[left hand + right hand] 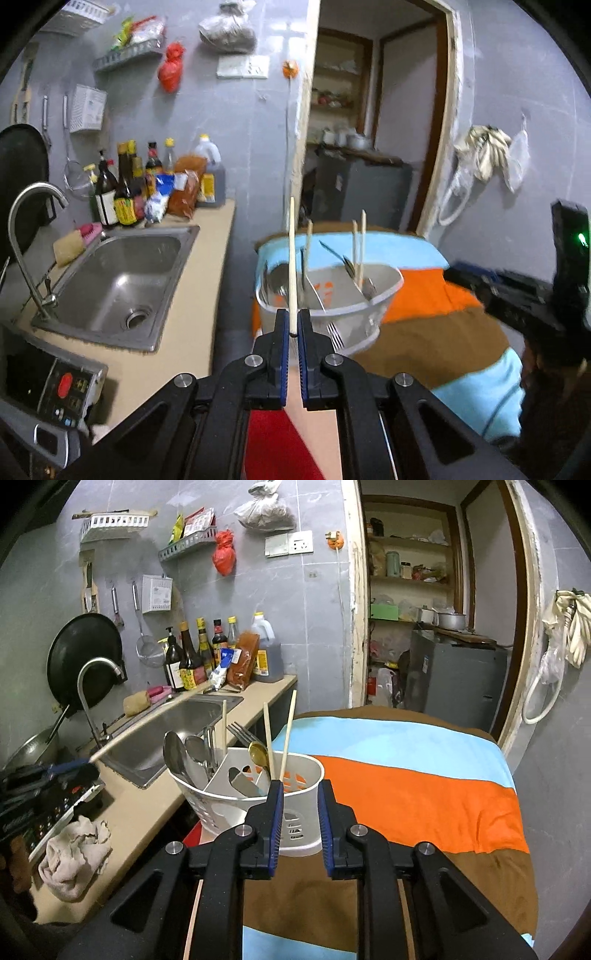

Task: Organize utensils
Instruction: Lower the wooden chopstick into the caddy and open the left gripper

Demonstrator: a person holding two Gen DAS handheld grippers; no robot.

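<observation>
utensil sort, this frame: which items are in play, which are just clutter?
In play:
- chopstick, pinched in the left gripper
- white utensil caddy
- spoons, fork, chopsticks inside it
- right gripper, open, nothing held

Clutter:
- sink
- sauce bottles
- wok
- rag

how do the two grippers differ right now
The left gripper is shut on a chopstick that stands upright between its pads; the right gripper is open and holds nothing. The left is raised beside the white utensil holder; the right frames the holder's wall between its fingers. Both have black arms with blue pads.
</observation>
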